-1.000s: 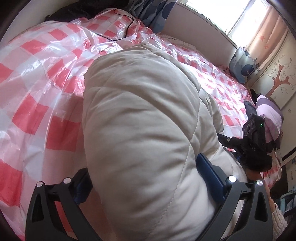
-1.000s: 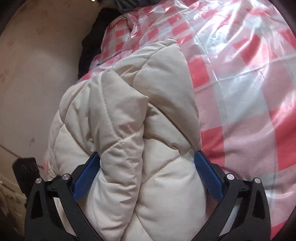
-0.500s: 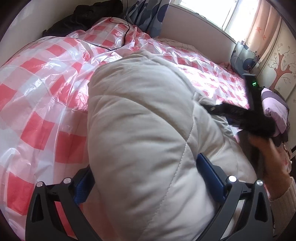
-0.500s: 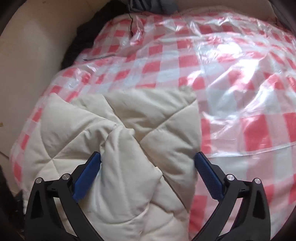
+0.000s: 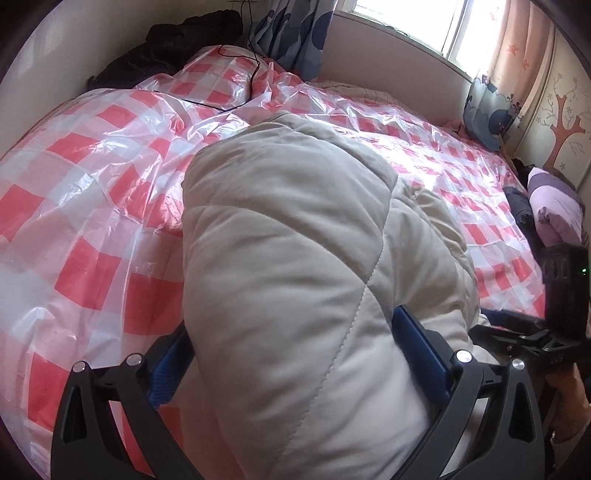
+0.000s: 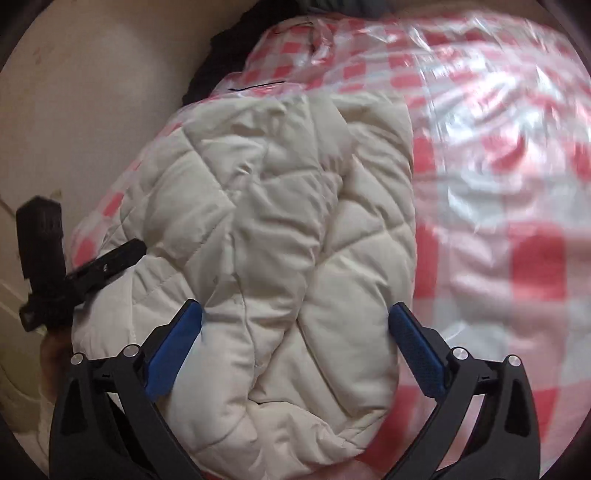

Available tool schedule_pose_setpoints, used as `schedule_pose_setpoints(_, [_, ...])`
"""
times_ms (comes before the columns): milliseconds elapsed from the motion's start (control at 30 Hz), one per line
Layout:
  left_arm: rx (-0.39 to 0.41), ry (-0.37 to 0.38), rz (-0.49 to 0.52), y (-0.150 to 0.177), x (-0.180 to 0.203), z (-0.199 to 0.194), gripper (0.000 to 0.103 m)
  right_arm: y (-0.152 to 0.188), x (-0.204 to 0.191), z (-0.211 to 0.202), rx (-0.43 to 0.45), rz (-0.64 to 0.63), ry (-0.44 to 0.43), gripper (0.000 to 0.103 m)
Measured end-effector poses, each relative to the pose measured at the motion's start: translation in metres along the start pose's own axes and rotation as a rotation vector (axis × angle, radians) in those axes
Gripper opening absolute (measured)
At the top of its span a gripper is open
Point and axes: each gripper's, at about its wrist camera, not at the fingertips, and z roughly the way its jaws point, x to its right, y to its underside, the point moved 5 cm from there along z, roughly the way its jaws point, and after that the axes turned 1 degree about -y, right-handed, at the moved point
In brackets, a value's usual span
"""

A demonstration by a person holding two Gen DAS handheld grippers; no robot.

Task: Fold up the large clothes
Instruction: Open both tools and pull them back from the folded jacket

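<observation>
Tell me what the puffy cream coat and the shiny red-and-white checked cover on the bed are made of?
The puffy cream quilted coat looks like soft matte woven fabric over padding: stitched seams split it into plump panels. The shiny red-and-white checked cover looks like thin clear plastic film over checked cloth or print, which one is unclear: it crinkles and glares.

Jacket (image 5: 288, 266): I see plain cream, diamond-quilted stitching.
Bed cover (image 5: 92, 192): red-and-white check under clear glossy plastic.
Tongs: black frames with blue pads (image 6: 173, 354) on mine.
Curtain (image 5: 291, 33), top centre: blue-grey with dark round shapes.
Wall (image 5: 565, 122), upper right: cream, reddish-brown tree.
Pillow (image 5: 554, 206), right edge: lilac.
</observation>
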Motion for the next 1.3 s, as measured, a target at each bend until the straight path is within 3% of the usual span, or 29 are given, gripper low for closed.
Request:
schedule_pose_setpoints(67, [0.001,-0.025,0.005,0.000,0.000,0.001,0.098,0.002,0.002,0.011,0.022,0.039,-0.009,0.097])
schedule_pose_setpoints(167, [0.010,-0.018,-0.003,-0.001,-0.002,0.000,0.098,-0.001,-0.006,-0.004,0.003,0.016,0.027,0.097])
schedule_pose_setpoints(233, [0.016,-0.017,-0.003,-0.001,-0.002,-0.001,0.098,-0.006,-0.018,-0.029,0.057,-0.045,0.109,0.097])
schedule_pose_setpoints(300, [0.017,-0.016,-0.008,-0.001,-0.003,-0.002,0.098,-0.004,-0.033,-0.051,0.131,-0.102,0.129,0.097])
schedule_pose_setpoints(367, [0.015,-0.014,-0.007,-0.001,-0.004,-0.002,0.098,0.013,-0.030,-0.042,0.070,-0.142,0.233,0.097])
schedule_pose_setpoints(467, [0.019,-0.037,0.031,0.002,0.000,-0.003,0.098,0.020,-0.015,-0.017,0.001,-0.082,0.189,0.097])
schedule_pose_setpoints(567, [0.044,-0.039,0.014,0.005,-0.003,-0.010,0.098,0.016,-0.026,-0.032,0.031,-0.097,0.228,0.097])
schedule_pose_setpoints(633, [0.100,-0.100,0.032,0.008,-0.003,-0.026,0.098,0.018,-0.044,-0.054,0.122,-0.143,0.258,0.097])
schedule_pose_setpoints(700, [0.151,-0.179,0.082,0.012,0.003,-0.044,0.097,0.023,-0.066,-0.078,0.241,-0.183,0.231,0.097])
schedule_pose_setpoints(733, [0.166,-0.202,0.100,0.014,0.006,-0.053,0.097,0.026,-0.070,-0.081,0.257,-0.189,0.244,0.097])
schedule_pose_setpoints(800, [0.173,-0.218,0.094,0.021,0.007,-0.069,0.097,0.032,-0.068,-0.057,0.143,-0.231,0.351,0.097])
schedule_pose_setpoints(833, [0.168,-0.209,0.085,0.024,0.007,-0.075,0.097,0.035,-0.063,-0.041,0.092,-0.250,0.364,0.097])
schedule_pose_setpoints(900, [0.136,-0.198,0.064,0.035,0.005,-0.087,0.097,0.035,-0.049,-0.030,0.050,-0.168,0.310,0.097])
schedule_pose_setpoints(933, [0.116,-0.188,0.053,0.040,0.003,-0.093,0.097,0.034,-0.047,-0.035,0.062,-0.125,0.288,0.097])
schedule_pose_setpoints(1133, [0.021,-0.124,-0.101,0.072,-0.014,-0.118,0.097,0.042,-0.087,-0.112,0.326,-0.106,0.209,0.097])
schedule_pose_setpoints(1200, [0.003,-0.109,-0.144,0.078,-0.014,-0.122,0.097,0.050,-0.096,-0.120,0.342,-0.103,0.224,0.097])
schedule_pose_setpoints(1300, [-0.043,-0.098,-0.170,0.088,-0.004,-0.126,0.097,0.067,-0.109,-0.115,0.293,-0.109,0.278,0.097])
